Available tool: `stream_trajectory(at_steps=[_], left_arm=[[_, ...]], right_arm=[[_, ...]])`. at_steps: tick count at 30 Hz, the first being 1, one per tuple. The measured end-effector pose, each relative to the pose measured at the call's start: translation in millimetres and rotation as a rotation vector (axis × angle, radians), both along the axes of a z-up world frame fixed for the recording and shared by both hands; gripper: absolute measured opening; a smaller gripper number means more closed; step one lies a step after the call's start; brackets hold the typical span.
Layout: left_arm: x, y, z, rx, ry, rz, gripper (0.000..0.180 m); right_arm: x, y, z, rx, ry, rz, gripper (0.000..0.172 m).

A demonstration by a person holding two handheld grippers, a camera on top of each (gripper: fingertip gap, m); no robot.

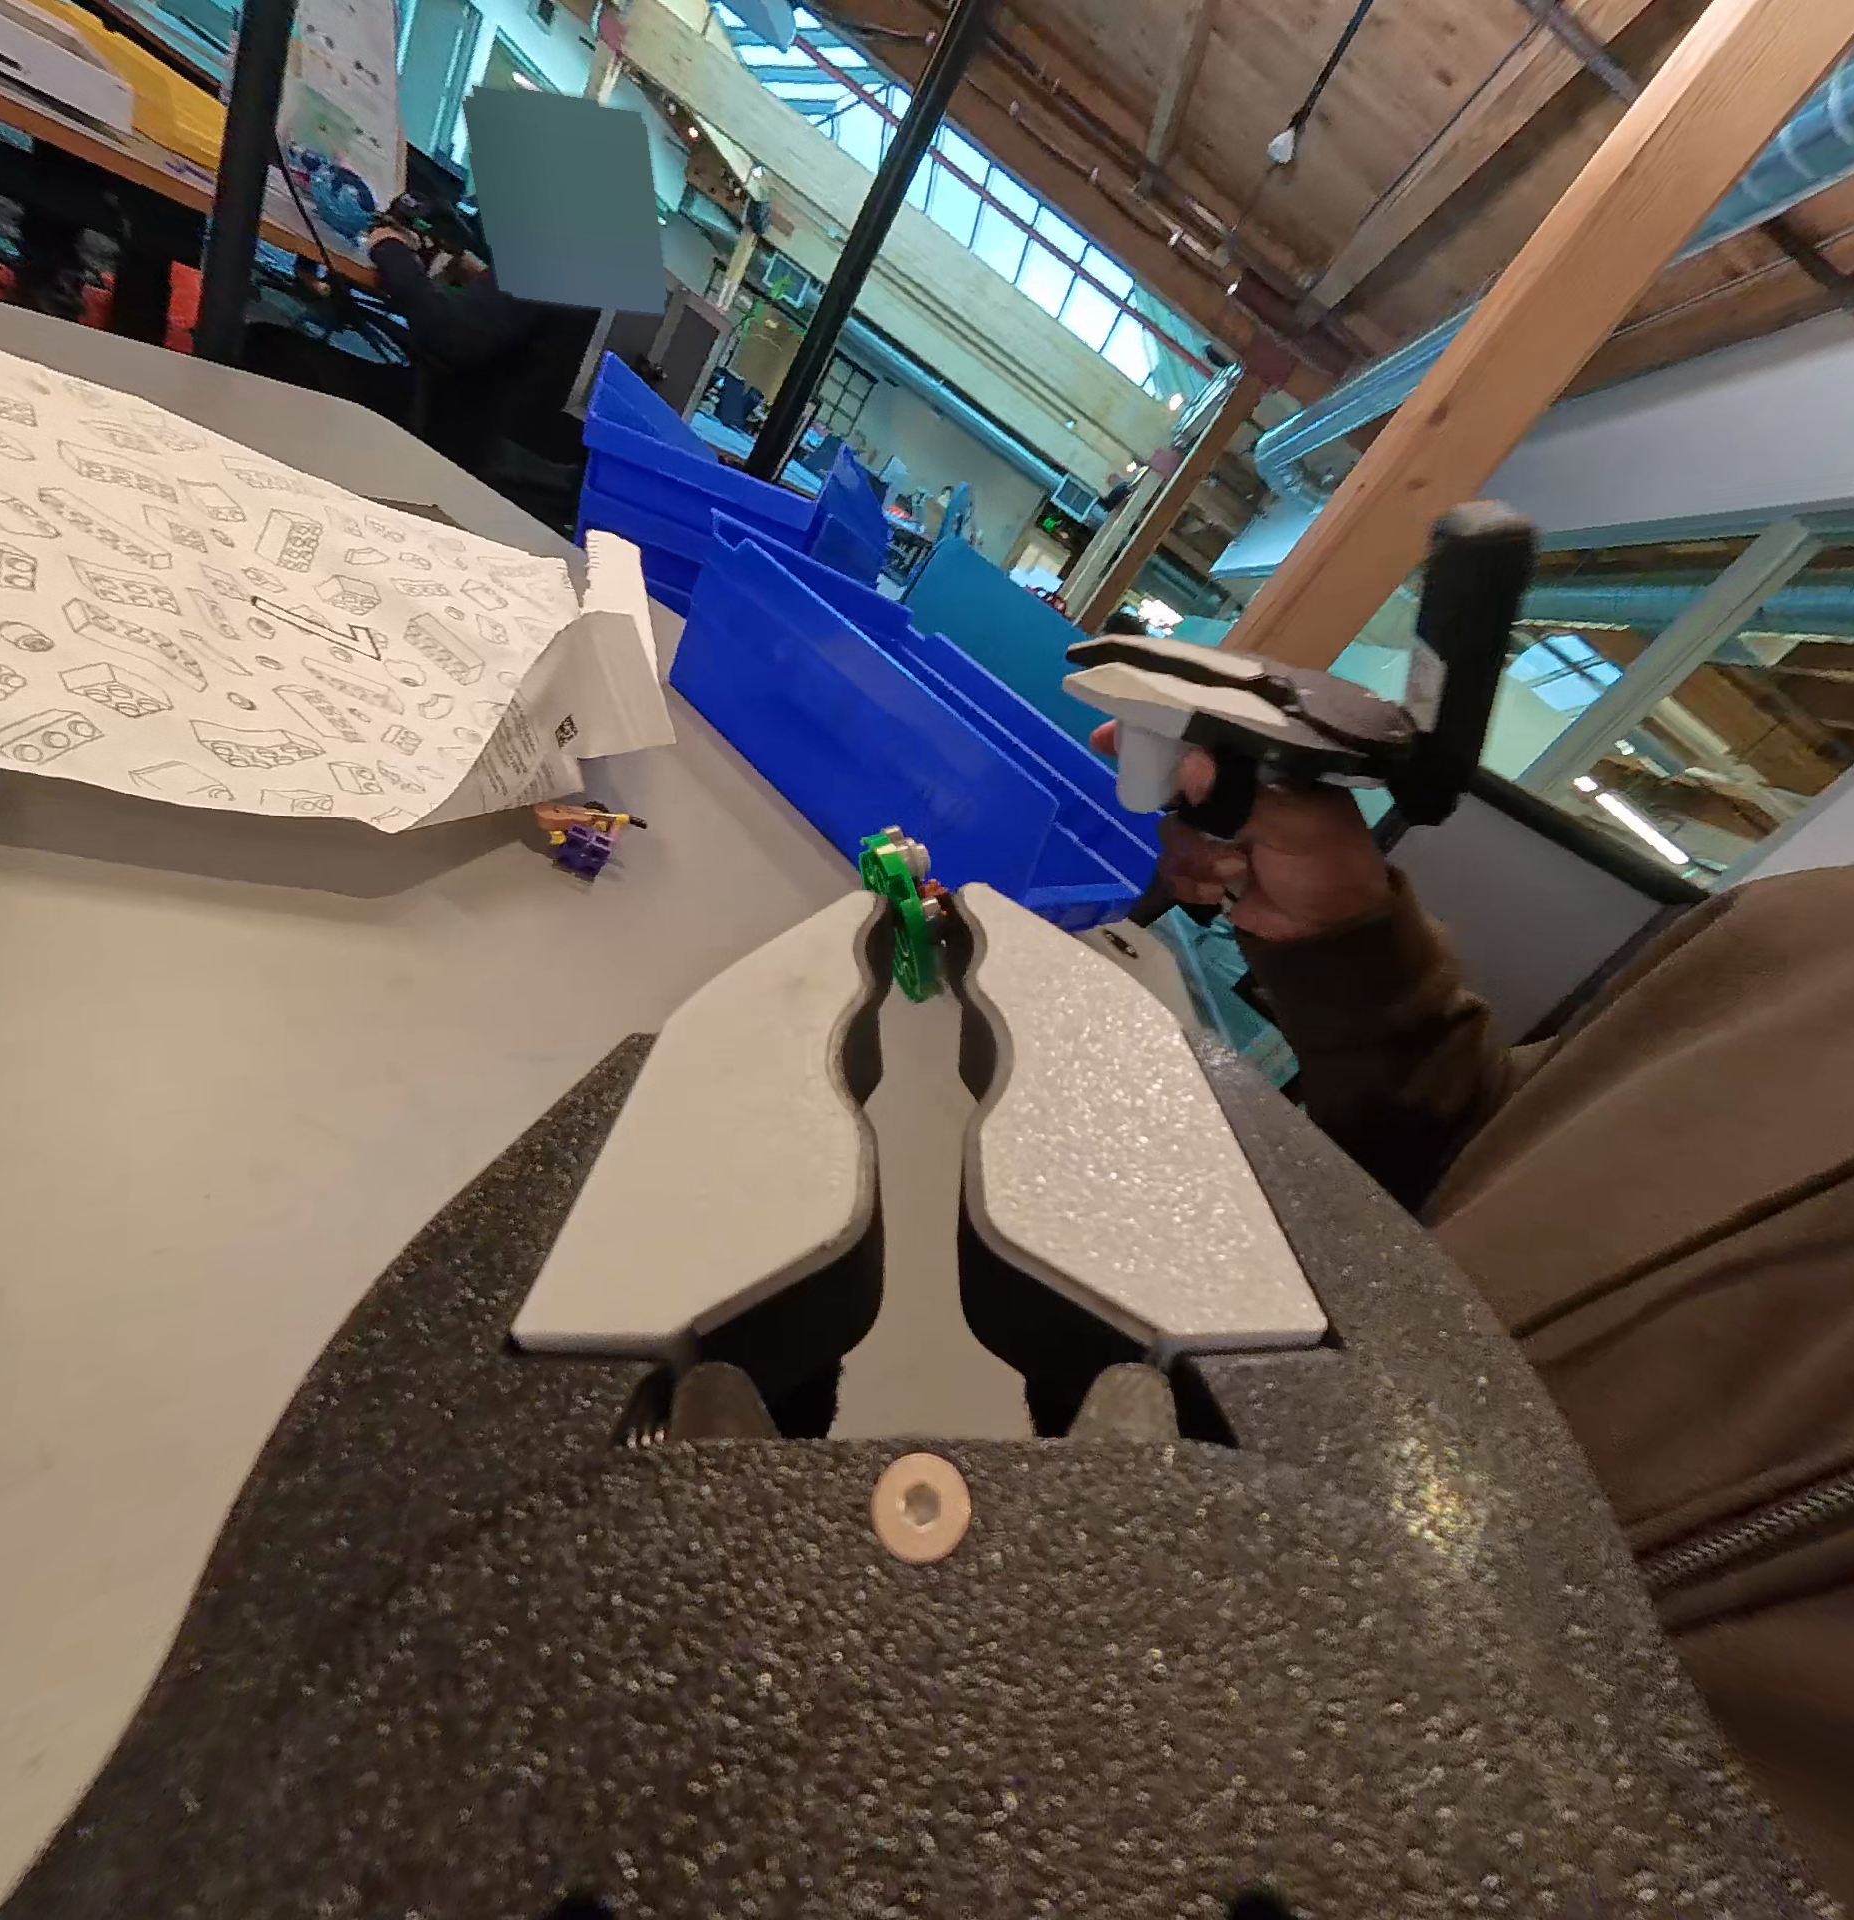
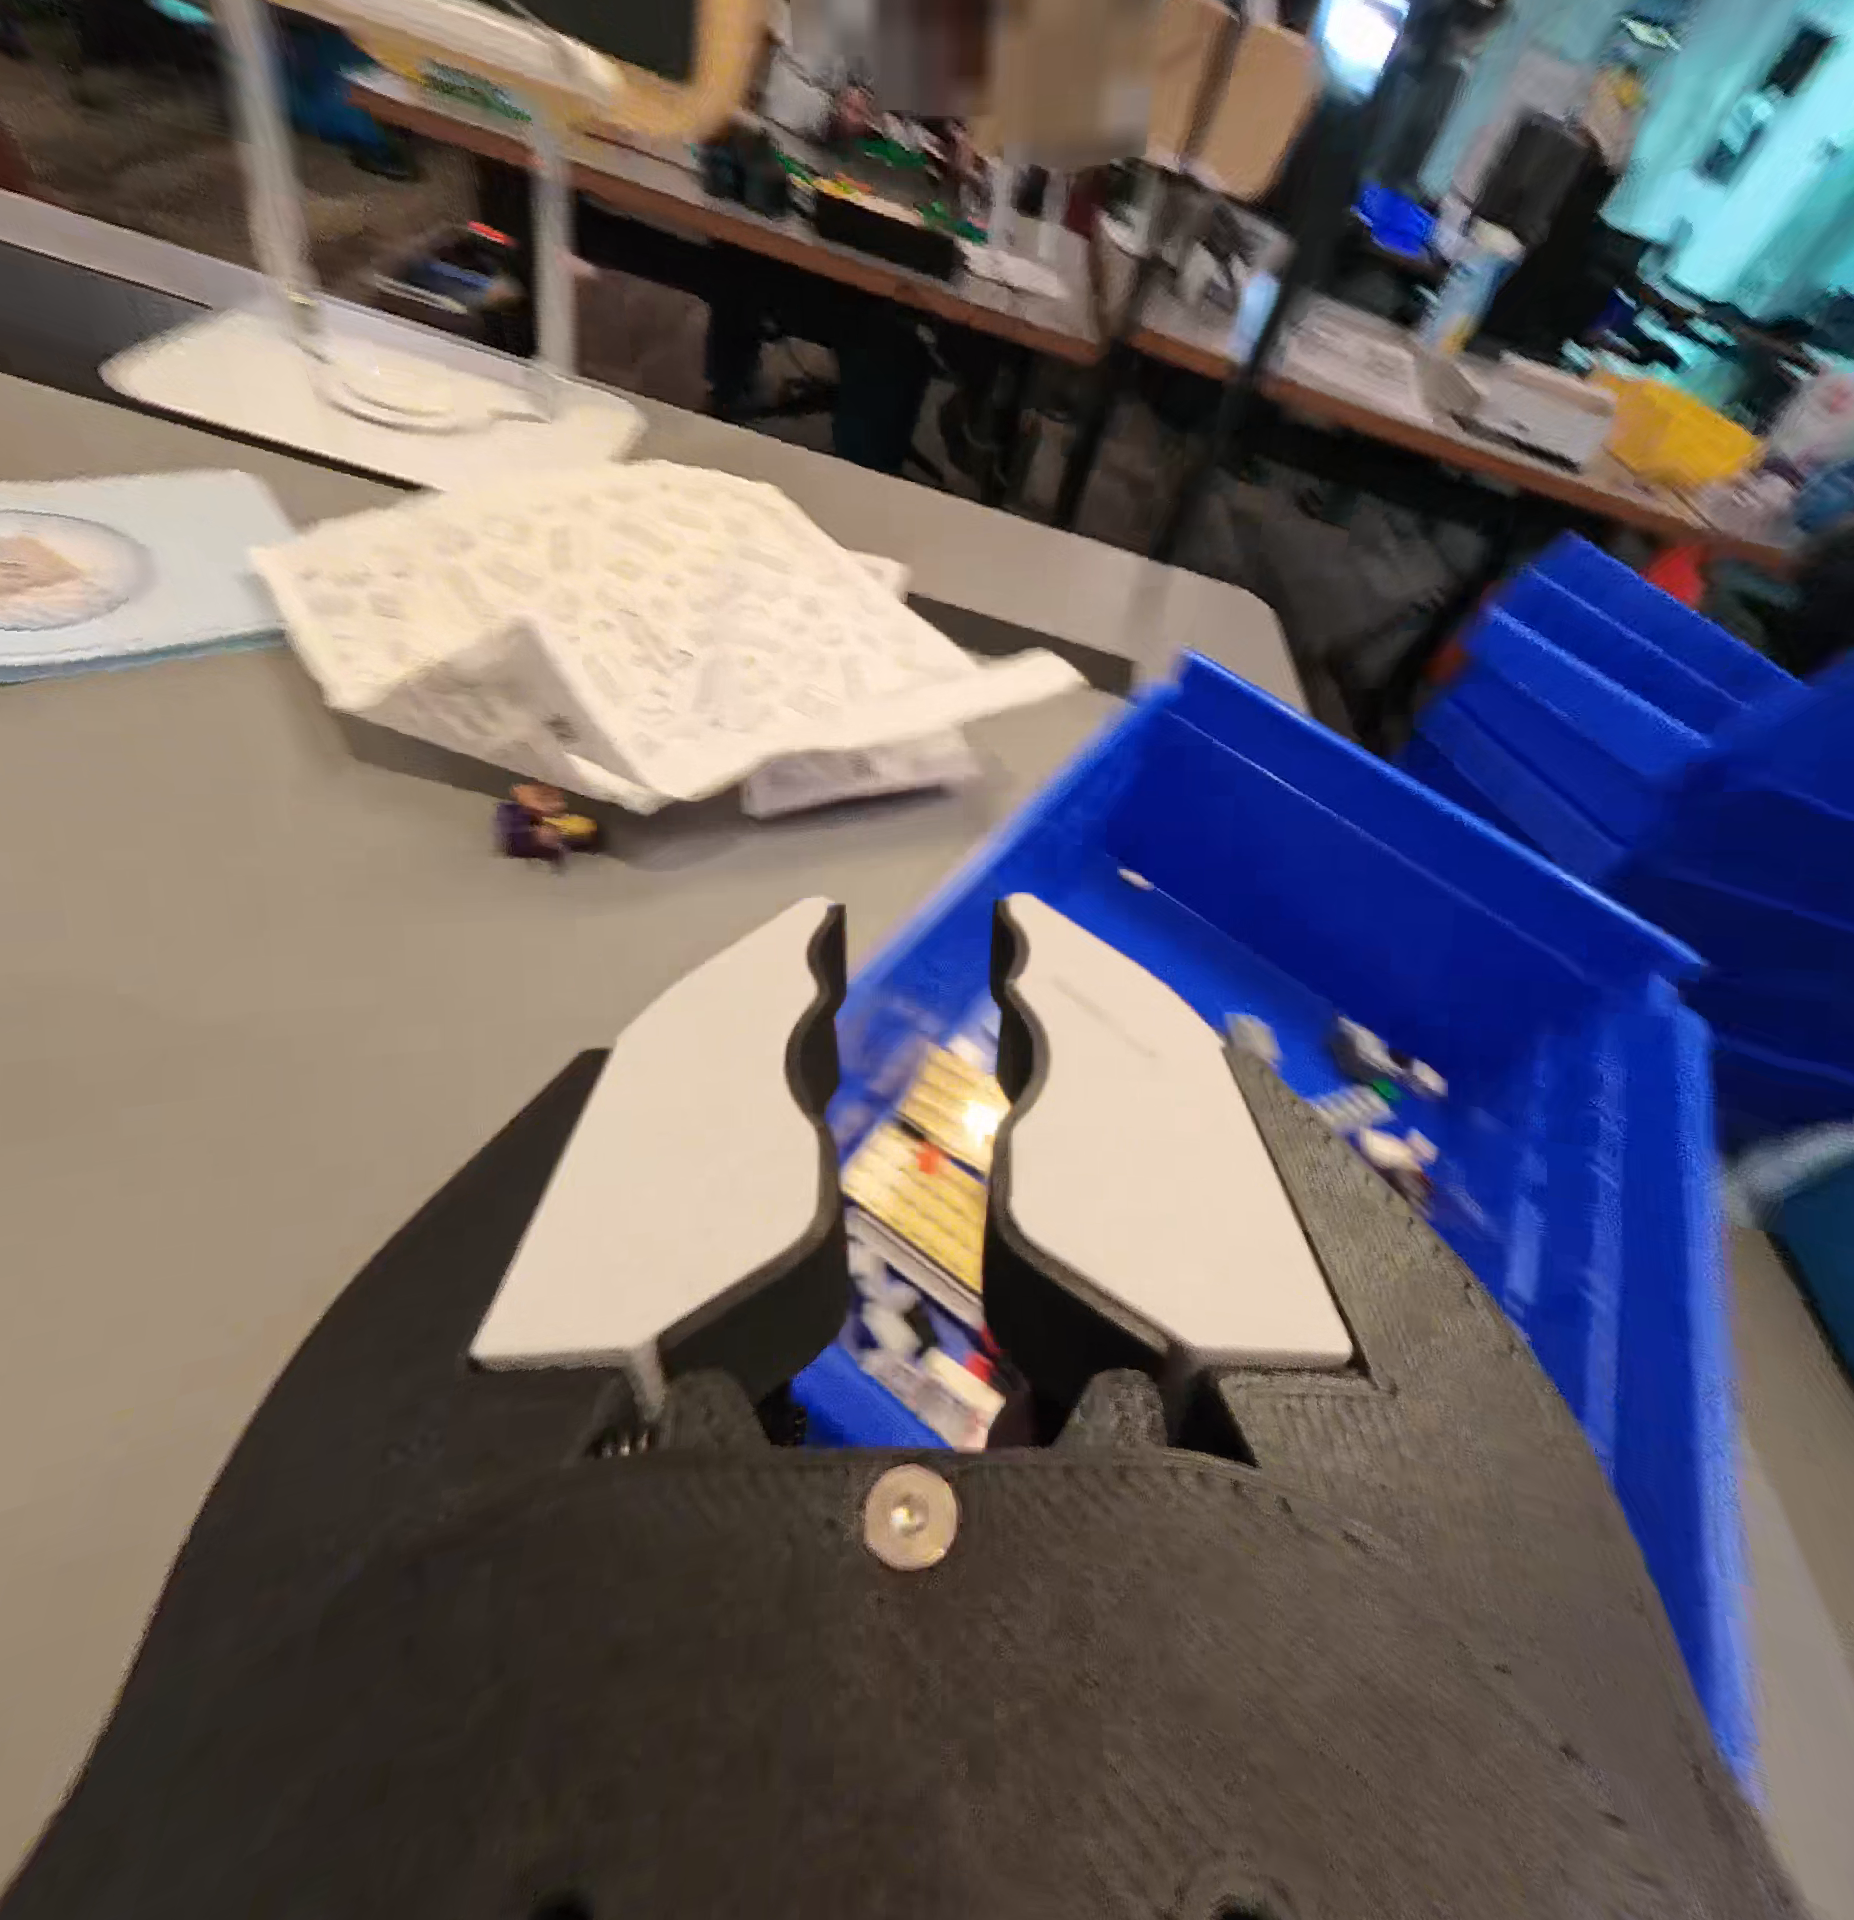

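My left gripper (image 1: 921, 935) clamps a green plate (image 1: 907, 940) at its fingertips, above the desk (image 1: 279, 1091) near its right edge. My right gripper (image 2: 918, 935) hangs parted, empty, over the blue bin (image 2: 1422, 935).

The right gripper (image 2: 918, 925) hangs over the near corner of a blue bin (image 2: 1588, 1195), its jaws parted with nothing between them. Through the gap show blurred small pieces lying in the bin, among them yellow studded plates (image 2: 928, 1153); more small white and grey pieces (image 2: 1380, 1081) lie further right on the bin floor. The bin stands on a grey table (image 2: 227, 1039). To the left, a crumpled white paper printed with brick outlines (image 2: 611, 623) lies on the table, and a small purple toy figure (image 2: 542, 821) sits just beside its near edge. More blue bins (image 2: 1650, 707) stand stacked behind. The whole view is motion-blurred.
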State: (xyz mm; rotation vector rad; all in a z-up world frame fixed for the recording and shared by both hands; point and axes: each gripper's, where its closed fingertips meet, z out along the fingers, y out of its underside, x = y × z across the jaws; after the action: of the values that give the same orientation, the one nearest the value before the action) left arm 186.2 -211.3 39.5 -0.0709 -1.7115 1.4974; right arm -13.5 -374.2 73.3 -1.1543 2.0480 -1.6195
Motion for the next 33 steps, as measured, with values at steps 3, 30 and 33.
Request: stream_trajectory(at_steps=[3,30,33], left_arm=[[-6,-1,-2,-0.011,-0.072,0.023,0.009],[-53,11,1,-0.009,-0.104,-0.104,0.008],[-59,12,0,-0.025,-0.186,-0.093,0.008]], right_arm=[[75,73,-1,0.052,-0.089,0.356,0.022],[147,177,-30,0.304,-0.218,0.747,0.002],[141,178,-29,0.393,-0.266,0.737,0.002]])
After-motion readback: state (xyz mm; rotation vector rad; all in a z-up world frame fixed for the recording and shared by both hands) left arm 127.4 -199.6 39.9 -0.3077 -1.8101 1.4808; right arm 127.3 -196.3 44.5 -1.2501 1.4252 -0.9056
